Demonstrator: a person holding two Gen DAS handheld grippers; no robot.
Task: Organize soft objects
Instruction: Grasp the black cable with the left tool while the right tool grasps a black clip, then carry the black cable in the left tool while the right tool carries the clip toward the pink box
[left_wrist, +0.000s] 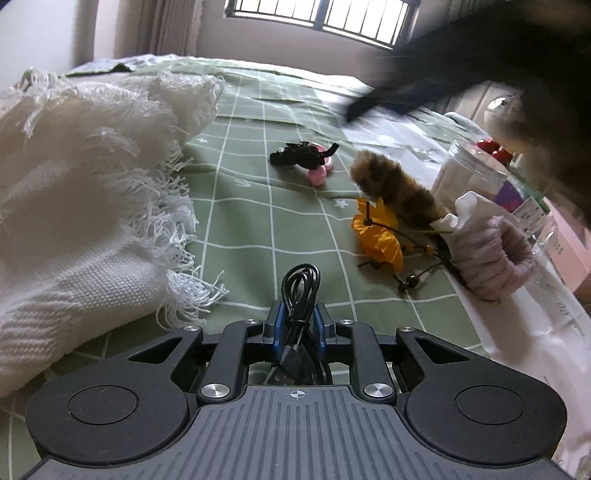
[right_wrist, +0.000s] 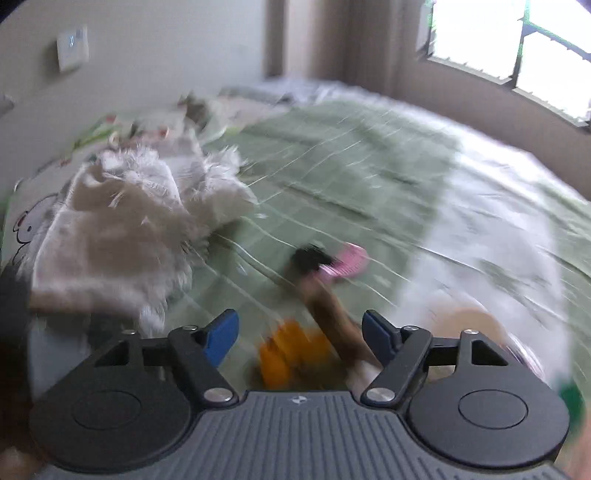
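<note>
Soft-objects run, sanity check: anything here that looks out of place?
Yes. The left hand-held gripper is shut on a coiled black cable, not a soft item. Hard items, a clear jar and a pink box, sit at the bed's right edge beside the furry brown piece.

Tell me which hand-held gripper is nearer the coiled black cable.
Left. The left hand-held gripper is clamped on the coiled black cable. The right hand-held gripper is open and empty; no cable shows in its view.

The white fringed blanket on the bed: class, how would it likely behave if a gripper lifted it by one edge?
The white fringed blanket lies rumpled in soft folds, so it would probably droop limply. Its loose tassels might snag. It looks bulky, so one pinch may lift only part of it.
</note>
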